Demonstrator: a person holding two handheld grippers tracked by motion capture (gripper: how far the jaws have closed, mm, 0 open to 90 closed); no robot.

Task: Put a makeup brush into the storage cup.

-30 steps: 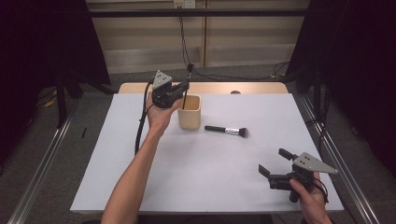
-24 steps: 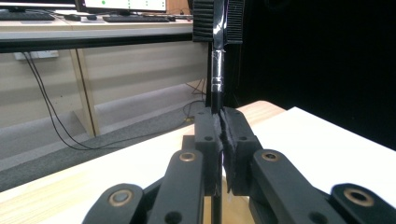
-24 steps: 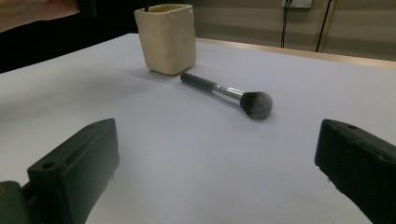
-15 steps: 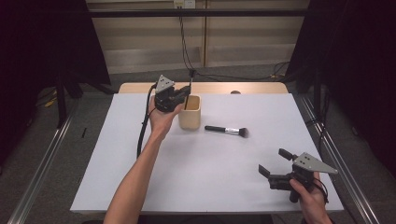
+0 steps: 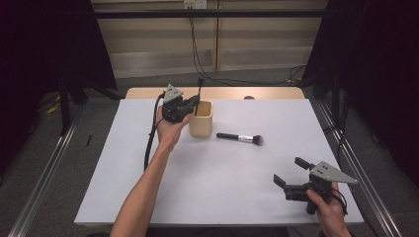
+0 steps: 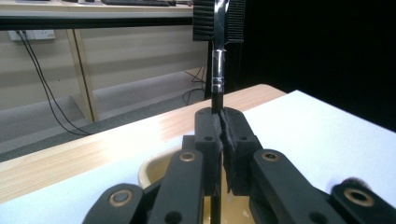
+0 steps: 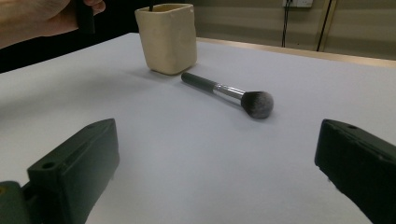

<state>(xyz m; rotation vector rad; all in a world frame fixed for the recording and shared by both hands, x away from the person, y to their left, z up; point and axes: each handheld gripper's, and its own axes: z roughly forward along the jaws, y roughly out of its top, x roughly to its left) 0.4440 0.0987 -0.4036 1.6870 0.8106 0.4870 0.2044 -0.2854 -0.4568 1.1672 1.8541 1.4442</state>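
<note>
A cream square cup (image 5: 201,120) stands at the back middle of the white table (image 5: 123,163). My left gripper (image 5: 193,104) hovers at the cup's left rim, shut on a thin black brush (image 5: 199,88) that stands upright with its lower end inside the cup. In the left gripper view the jaws (image 6: 219,126) pinch the brush handle (image 6: 216,79), the flat bristle head (image 6: 218,18) is at the top, and the cup rim (image 6: 152,168) lies below. A powder brush (image 5: 240,138) (image 7: 229,93) lies flat to the right of the cup (image 7: 168,37). My right gripper (image 5: 292,174) (image 7: 215,172) rests open near the front right corner, holding nothing.
A wooden strip (image 5: 257,93) runs along the table's far edge. Cables (image 5: 195,44) hang down the back wall. Metal rails (image 5: 39,173) flank the table on both sides. A black cable (image 5: 150,143) trails from the left gripper along the forearm.
The left gripper has sunk a little with the thin brush, bringing its lower end deeper into the cup. The right gripper and the powder brush have stayed put.
</note>
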